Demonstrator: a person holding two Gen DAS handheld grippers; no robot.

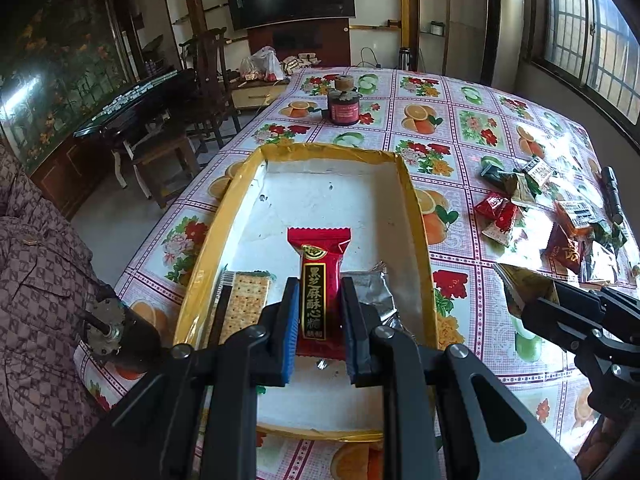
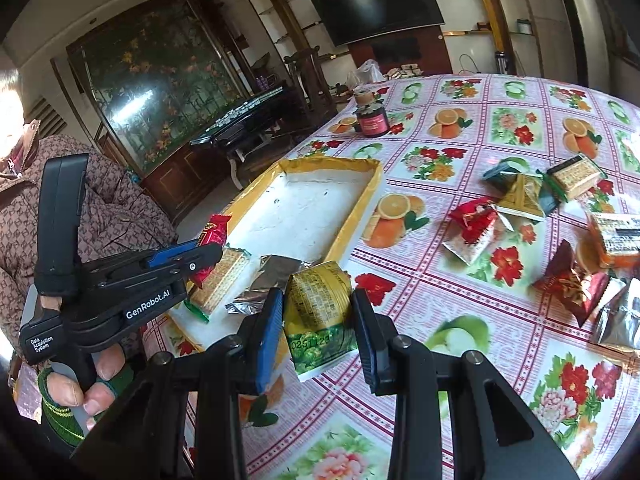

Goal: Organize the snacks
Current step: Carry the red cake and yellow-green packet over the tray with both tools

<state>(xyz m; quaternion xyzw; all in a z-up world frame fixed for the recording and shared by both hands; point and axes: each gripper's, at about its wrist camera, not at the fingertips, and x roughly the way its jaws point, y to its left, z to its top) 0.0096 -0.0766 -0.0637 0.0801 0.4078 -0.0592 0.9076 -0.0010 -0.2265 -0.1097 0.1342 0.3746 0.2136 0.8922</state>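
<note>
Clamped in our left hand-held gripper (image 1: 320,316), the red candy (image 1: 319,276) hangs over the near end of the tray (image 1: 416,200), while our right hand-held gripper (image 2: 316,336) grips a green packet (image 2: 320,312) above the counter (image 2: 460,344) just right of it; next we lower and release both inside, beside the crackers (image 1: 244,304).

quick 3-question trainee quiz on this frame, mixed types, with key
1. True or false: the left gripper holds a red candy over the tray.
2. What does the right gripper hold? A) cracker pack B) yellow-green packet C) jar
3. Fill in: the loose snack pile lies on the ____, outside the tray.

Key: 1 true; 2 B, the yellow-green packet; 3 table.
</note>
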